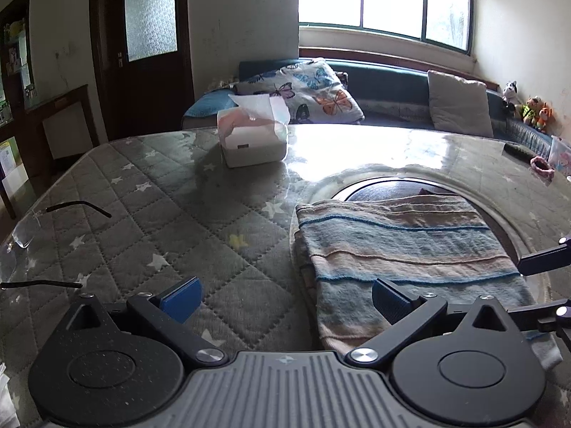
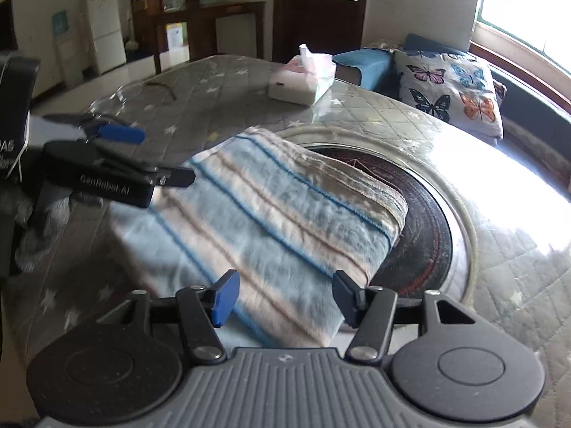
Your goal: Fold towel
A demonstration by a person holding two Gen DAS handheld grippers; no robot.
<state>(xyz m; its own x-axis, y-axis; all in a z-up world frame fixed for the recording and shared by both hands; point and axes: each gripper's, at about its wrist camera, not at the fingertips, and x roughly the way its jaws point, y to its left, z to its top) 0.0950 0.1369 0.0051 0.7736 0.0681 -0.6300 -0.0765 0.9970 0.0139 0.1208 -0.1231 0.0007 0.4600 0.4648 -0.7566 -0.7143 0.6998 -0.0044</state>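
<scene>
- The towel (image 1: 410,249) covers part of the dark round plate (image 1: 385,189) in the table.
- The glasses (image 1: 21,235) are cut off at the left edge.
- The left gripper (image 2: 157,157) looks blurry in the right wrist view.

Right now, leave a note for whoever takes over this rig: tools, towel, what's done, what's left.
Left tool: open, empty, at the towel's near left corner.
Right tool: open, nothing gripped, over the towel's near edge.
Towel: striped, lying folded into a rectangle on the quilted table, partly over the round dark inset.
Done: at least one fold.
Left: any further fold, if wanted, then straighten the edges.
</scene>
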